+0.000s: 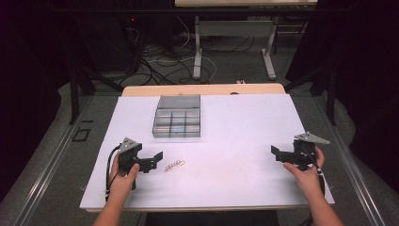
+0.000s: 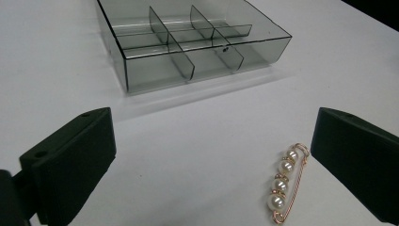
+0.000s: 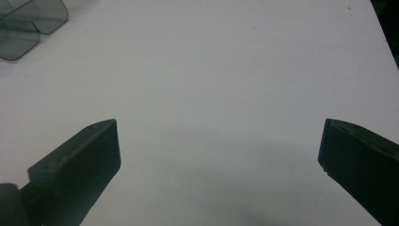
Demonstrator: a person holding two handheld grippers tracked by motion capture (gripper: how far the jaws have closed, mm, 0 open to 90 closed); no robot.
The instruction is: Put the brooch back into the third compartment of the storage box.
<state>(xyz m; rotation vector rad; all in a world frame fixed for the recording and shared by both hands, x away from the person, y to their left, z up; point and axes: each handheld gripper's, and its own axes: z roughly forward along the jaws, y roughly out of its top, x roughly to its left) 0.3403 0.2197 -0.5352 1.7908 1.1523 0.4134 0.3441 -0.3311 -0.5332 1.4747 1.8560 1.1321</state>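
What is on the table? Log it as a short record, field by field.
surface: white table
box: clear grey divided box, far left of centre, compartments look empty
pin: pearl pin, lying flat on the table, near the left gripper
left gripper: open, pin just beside its right jaw, untouched
right gripper: open, over bare table

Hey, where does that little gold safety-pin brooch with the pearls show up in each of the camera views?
High view: gold pin brooch with white pearls lies on the white table, lower left of centre, by the left gripper.
Left gripper view: brooch at lower right, just inside the right-hand jaw.
Right gripper view: not in it.
Shared landmark: smoky clear plastic divided box.
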